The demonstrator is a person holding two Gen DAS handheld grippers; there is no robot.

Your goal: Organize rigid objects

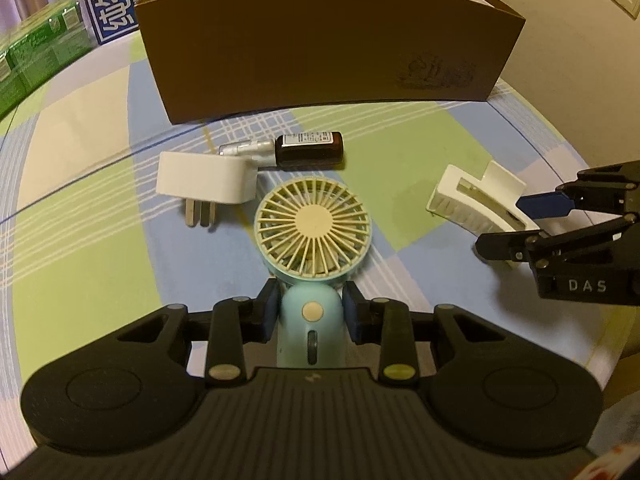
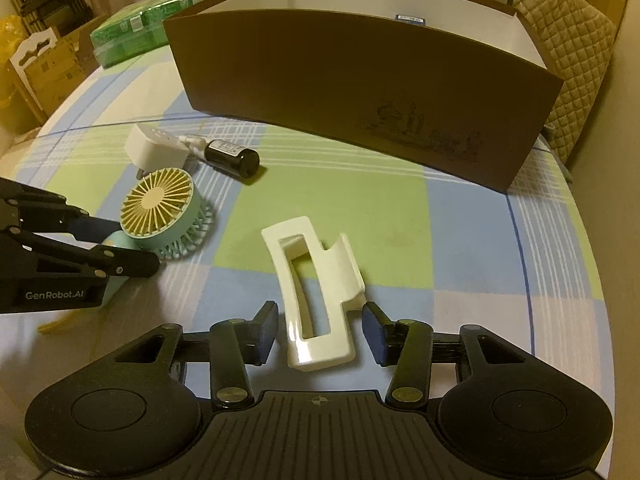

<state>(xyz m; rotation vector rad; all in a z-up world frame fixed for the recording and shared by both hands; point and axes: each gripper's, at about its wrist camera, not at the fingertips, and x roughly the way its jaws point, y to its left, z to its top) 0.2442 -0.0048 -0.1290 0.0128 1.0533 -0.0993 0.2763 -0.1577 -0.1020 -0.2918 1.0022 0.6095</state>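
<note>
A small teal handheld fan (image 1: 312, 236) lies on the checked tablecloth; my left gripper (image 1: 310, 314) has its pads against both sides of the fan's handle (image 1: 312, 320). The fan also shows in the right wrist view (image 2: 160, 212). A white hair claw clip (image 2: 316, 292) lies between the fingers of my right gripper (image 2: 320, 332), which is open with gaps on both sides. The clip also shows in the left wrist view (image 1: 476, 204). A white plug adapter (image 1: 206, 180) and a dark brown spray bottle (image 1: 304, 150) lie beyond the fan.
A large brown cardboard box (image 1: 328, 64) with an open top stands at the back of the table, also in the right wrist view (image 2: 360, 92). Green packages (image 1: 36, 52) sit at the far left. The table edge (image 2: 600, 280) curves at the right.
</note>
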